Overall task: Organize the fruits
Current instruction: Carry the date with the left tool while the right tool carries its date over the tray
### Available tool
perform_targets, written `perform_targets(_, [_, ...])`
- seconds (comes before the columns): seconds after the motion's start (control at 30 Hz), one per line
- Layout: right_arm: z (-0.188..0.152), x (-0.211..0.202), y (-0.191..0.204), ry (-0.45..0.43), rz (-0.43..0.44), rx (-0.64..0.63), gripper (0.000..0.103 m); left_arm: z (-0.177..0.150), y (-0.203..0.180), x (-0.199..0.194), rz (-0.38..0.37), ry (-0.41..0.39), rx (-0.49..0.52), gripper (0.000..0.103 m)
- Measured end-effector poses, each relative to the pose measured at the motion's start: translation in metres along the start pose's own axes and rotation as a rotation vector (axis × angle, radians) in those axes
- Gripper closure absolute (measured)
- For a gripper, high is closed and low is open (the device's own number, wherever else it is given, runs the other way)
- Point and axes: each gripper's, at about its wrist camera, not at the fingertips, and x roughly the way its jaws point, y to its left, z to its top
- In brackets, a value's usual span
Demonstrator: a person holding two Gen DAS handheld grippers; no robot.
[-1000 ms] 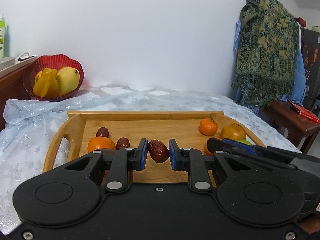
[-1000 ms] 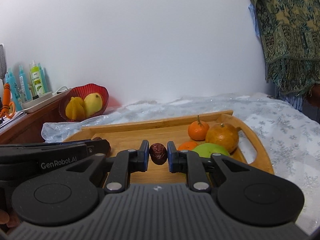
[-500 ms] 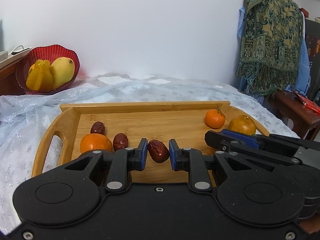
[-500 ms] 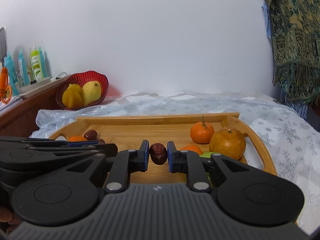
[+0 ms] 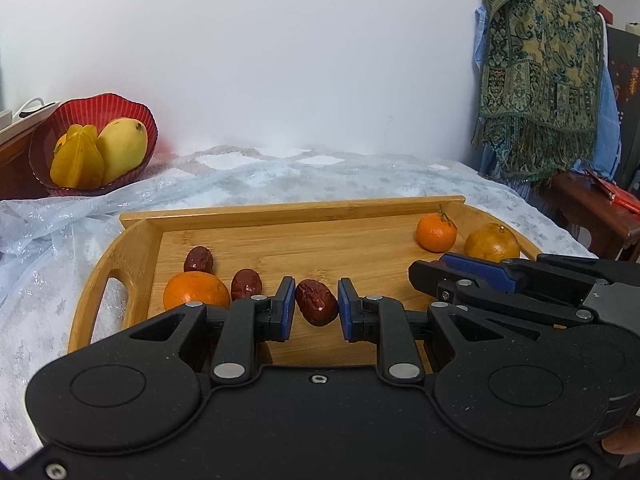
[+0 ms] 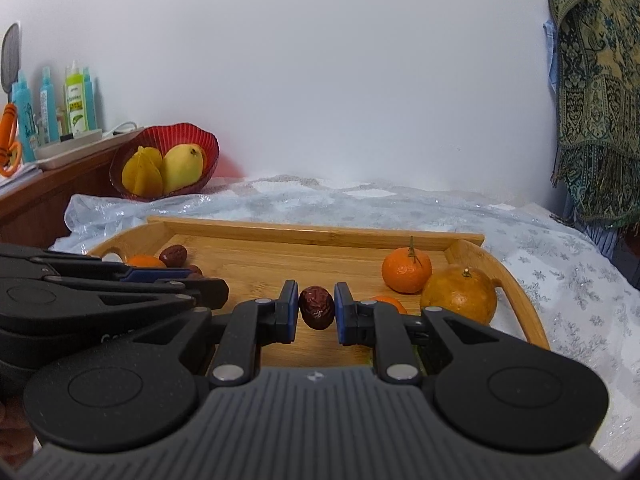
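Blue-padded left gripper (image 5: 316,307) pinches a red date (image 5: 316,307). Right gripper (image 6: 316,307) nips another date (image 6: 316,307). Both tilt down over the bamboo tray (image 5: 132,248).

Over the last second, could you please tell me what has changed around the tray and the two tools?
Both views have swung: the red bowl and wooden tray sit differently in frame, and the tilted tray in the right view has levelled. The right tool now reaches further across the left view. Nothing was picked up or released: the left tool holds its red date, the right tool its own date. Fruit on the tray is unmoved.
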Motion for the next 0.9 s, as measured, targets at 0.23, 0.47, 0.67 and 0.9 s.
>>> perform_targets(0.23, [0.0001, 0.0009, 0.0003, 0.009, -0.002, -0.024, 0.08, -0.0002, -0.001, -0.0008, -0.002, 0.0, 0.009, 0.082])
perform_targets(0.47, [0.0004, 0.0022, 0.0025, 0.011, -0.012, -0.041, 0.08, -0.0021, -0.0027, -0.0015, 0.001, -0.005, 0.019, 0.082])
perform_targets(0.67, [0.0004, 0.0027, 0.0025, 0.012, -0.012, -0.044, 0.079, -0.0018, -0.0026, -0.0013, 0.001, -0.005, 0.021, 0.082])
perform_targets(0.9, [0.0003, 0.0028, 0.0021, 0.012, -0.014, -0.048, 0.079, -0.0018, -0.0027, -0.0014, 0.002, -0.006, 0.022, 0.081])
